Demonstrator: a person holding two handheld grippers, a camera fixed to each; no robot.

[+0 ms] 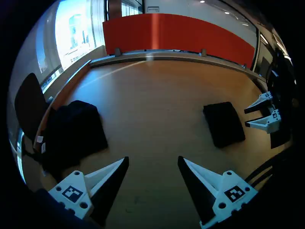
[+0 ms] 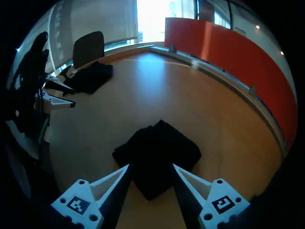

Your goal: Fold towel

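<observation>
Left gripper view: left tongs (image 1: 152, 162), fingers spread wide, nothing between them, held above a bare stretch of the wooden surface (image 1: 160, 99). Black towel (image 1: 223, 124), folded to a compact rectangle, lying flat on the surface at right. Right tongs (image 1: 256, 114), just beside the towel at the far right, fingers apart. Dark cloth pile (image 1: 74, 131) on the surface at left, well apart from the towel. Chair (image 1: 28, 103) beyond the pile; red partition (image 1: 179, 32) along the far edge. Right gripper view: right tongs (image 2: 150, 168), fingers spread, tips at either side of the towel's near end; contact cannot be told. Towel (image 2: 158, 152), folded, flat on the surface (image 2: 160, 91). Left tongs (image 2: 66, 95) at far left, fingers apart. Pile (image 2: 91, 78) and chair (image 2: 88, 47) behind them; partition (image 2: 236, 65) at right.
</observation>
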